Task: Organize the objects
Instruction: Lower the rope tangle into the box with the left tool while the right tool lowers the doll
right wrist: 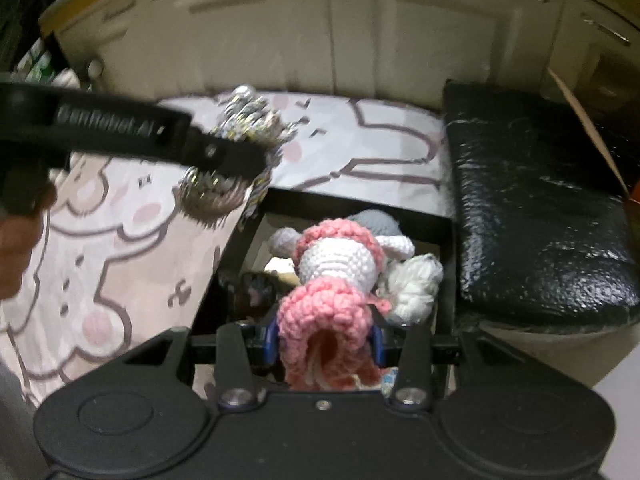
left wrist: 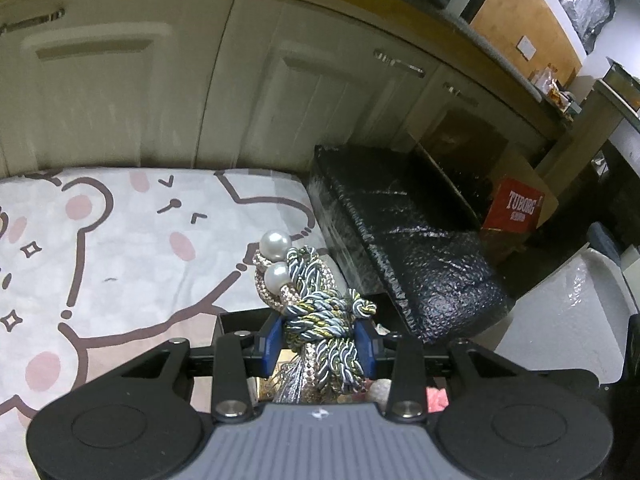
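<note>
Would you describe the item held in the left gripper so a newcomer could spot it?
Start at the bear-print cloth. At its right edge, the left gripper clamps a braided cord bundle. Its grey-blue and gold twists and two pearl beads distinguish it from the crocheted toys.

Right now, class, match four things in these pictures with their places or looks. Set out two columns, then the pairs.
Things:
1. cord with pearls
2. pink knitted toy
3. cloth with bears
4. black box

Descriptions:
A. spread flat beside the black box
B. clamped in the right gripper
C. holds soft toys
D. clamped in the left gripper

Pairs: 1-D, 2-B, 3-A, 4-C
</note>
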Demonstrator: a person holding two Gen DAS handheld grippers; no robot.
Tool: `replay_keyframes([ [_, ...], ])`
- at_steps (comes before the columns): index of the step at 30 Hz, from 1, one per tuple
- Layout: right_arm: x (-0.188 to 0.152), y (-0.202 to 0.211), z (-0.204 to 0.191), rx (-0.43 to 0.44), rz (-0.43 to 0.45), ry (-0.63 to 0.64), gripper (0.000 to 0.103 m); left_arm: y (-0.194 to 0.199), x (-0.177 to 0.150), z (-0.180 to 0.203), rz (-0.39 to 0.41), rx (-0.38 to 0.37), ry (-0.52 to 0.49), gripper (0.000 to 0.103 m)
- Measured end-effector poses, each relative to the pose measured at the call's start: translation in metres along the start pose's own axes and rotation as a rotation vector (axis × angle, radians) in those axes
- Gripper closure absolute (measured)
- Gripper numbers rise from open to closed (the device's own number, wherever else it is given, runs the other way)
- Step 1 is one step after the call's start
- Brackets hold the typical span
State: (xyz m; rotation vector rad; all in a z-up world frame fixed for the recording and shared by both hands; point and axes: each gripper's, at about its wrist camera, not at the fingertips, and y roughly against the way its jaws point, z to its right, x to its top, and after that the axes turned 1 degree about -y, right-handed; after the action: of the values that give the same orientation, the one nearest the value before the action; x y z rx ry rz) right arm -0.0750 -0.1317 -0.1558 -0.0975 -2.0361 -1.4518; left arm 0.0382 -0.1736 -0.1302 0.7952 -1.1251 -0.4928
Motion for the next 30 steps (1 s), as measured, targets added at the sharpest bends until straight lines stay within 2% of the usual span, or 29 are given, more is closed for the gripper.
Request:
replay_keyframes([
  [2,-0.001,-0.004,0.002,0.009,-0.012,0.021,0.057,-0.008,-0.001,0.0,-0.022,0.0,-0.002,0.063],
  [4,-0.003,-0.008,0.003,0.008,-0.022,0.047,0.046,-0.016,-0.004,0.0,-0.047,0.001,-0.009,0.063],
  [6,-0.006,-0.009,0.001,-0.042,-0.024,0.09,0.021,-0.023,-0.006,0.0,-0.072,0.019,-0.011,0.061],
  [7,-0.007,-0.009,0.0,-0.067,-0.02,0.103,0.02,-0.025,-0.006,0.0,-0.08,0.028,-0.014,0.06],
  [9,-0.006,-0.007,0.004,-0.085,-0.016,0.099,0.022,-0.028,-0.007,-0.002,-0.085,0.04,-0.008,0.051],
  [10,-0.005,-0.005,0.007,-0.088,-0.014,0.084,0.024,-0.029,-0.007,-0.002,-0.087,0.041,-0.006,0.05],
  [14,-0.004,0.001,0.016,-0.1,-0.013,0.038,0.043,-0.03,-0.007,-0.002,-0.089,0.041,-0.007,0.051],
  [15,-0.004,0.002,0.018,-0.092,-0.019,0.028,0.05,-0.03,-0.007,-0.002,-0.092,0.04,-0.009,0.052],
  [17,-0.004,0.004,0.019,-0.068,-0.032,0.026,0.056,-0.032,-0.007,-0.001,-0.103,0.039,-0.018,0.052],
  [20,-0.006,0.005,0.013,-0.033,-0.054,0.051,0.053,-0.034,-0.009,0.002,-0.124,0.049,-0.041,0.052],
  [21,-0.007,0.002,0.009,-0.028,-0.072,0.064,0.047,-0.035,-0.009,0.003,-0.129,0.051,-0.045,0.052],
  [22,-0.008,-0.003,0.005,-0.04,-0.098,0.087,0.044,-0.036,-0.01,0.003,-0.133,0.051,-0.049,0.052],
  [25,-0.016,-0.023,-0.003,-0.1,-0.187,0.177,0.047,-0.036,-0.01,0.004,-0.137,0.049,-0.058,0.053],
  [28,-0.014,-0.02,0.003,-0.13,-0.162,0.188,0.05,-0.035,-0.01,0.003,-0.133,0.05,-0.056,0.053],
  [30,-0.013,-0.017,0.004,-0.206,-0.117,0.231,0.049,-0.036,-0.01,0.003,-0.134,0.052,-0.054,0.053],
])
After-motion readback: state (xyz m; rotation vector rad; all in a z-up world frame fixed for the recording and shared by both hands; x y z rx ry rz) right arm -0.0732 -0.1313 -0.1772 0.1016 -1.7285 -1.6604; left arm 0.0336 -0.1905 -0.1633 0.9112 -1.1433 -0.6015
